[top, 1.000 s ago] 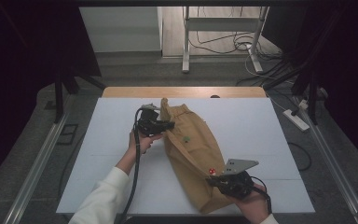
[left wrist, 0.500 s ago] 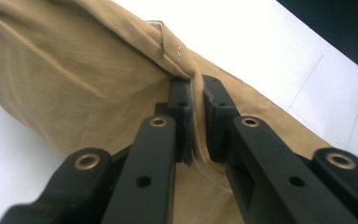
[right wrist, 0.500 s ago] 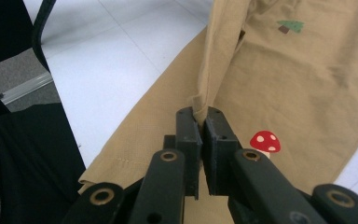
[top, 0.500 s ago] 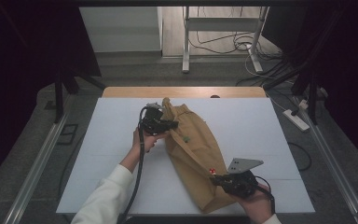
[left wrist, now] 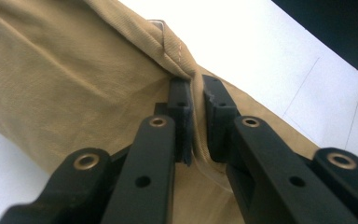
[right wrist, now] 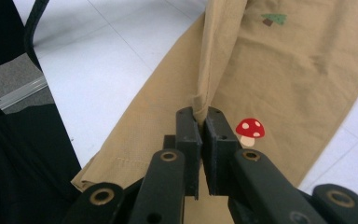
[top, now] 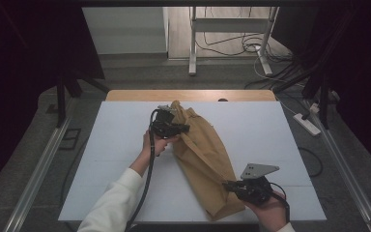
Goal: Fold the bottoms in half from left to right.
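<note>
Your high view looked forward and down from above your side of the white table (top: pixel 270 130), far enough back to take in the floor beyond it. Your left gripper view sat very close, looking along its own jaws onto the tan cloth (left wrist: pixel 74 84) with the table behind. Your right gripper view looked down along its jaws from a little farther off, showing a mushroom print (right wrist: pixel 250 130). All three views shared that cloth (top: pixel 203 159) and the white tabletop.
</note>
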The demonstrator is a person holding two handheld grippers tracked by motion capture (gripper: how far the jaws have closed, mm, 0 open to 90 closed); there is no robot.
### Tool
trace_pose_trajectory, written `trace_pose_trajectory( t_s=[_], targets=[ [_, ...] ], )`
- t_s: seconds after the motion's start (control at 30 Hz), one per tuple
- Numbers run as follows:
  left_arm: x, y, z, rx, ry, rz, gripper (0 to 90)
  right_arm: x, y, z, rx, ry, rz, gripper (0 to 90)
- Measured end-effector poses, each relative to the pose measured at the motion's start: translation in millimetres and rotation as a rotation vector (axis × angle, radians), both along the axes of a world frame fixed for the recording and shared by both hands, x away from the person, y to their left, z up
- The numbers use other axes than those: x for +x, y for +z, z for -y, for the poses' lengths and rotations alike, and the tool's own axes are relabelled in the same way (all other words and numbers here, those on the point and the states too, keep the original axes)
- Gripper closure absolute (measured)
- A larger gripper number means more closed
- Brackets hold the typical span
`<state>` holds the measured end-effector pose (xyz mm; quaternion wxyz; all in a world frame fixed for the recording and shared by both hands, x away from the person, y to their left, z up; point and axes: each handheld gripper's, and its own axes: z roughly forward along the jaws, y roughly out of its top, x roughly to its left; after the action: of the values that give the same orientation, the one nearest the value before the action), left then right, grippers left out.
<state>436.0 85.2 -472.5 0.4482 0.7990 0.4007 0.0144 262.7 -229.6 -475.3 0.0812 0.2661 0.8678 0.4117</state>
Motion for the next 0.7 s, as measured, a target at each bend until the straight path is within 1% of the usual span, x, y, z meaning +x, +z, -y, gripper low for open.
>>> trace_pose_trajectory(
  t_s=[0.27,0.53,0.7],
  targets=[
    [4.4,-3.0,8.7,0.011,-0.008,-0.01,82.9,1.1,-4.6,4.0,-0.014,-0.009,-0.013,85.2],
    [6.3,-5.6,16.8,0.015,-0.017,-0.018,82.7,1.0,-5.1,10.7,-0.006,-0.025,-0.022,85.3],
    [7.3,-6.2,22.2,0.024,-0.025,-0.016,82.7,0.1,-6.6,13.3,-0.01,-0.029,-0.029,85.3]
  ],
)
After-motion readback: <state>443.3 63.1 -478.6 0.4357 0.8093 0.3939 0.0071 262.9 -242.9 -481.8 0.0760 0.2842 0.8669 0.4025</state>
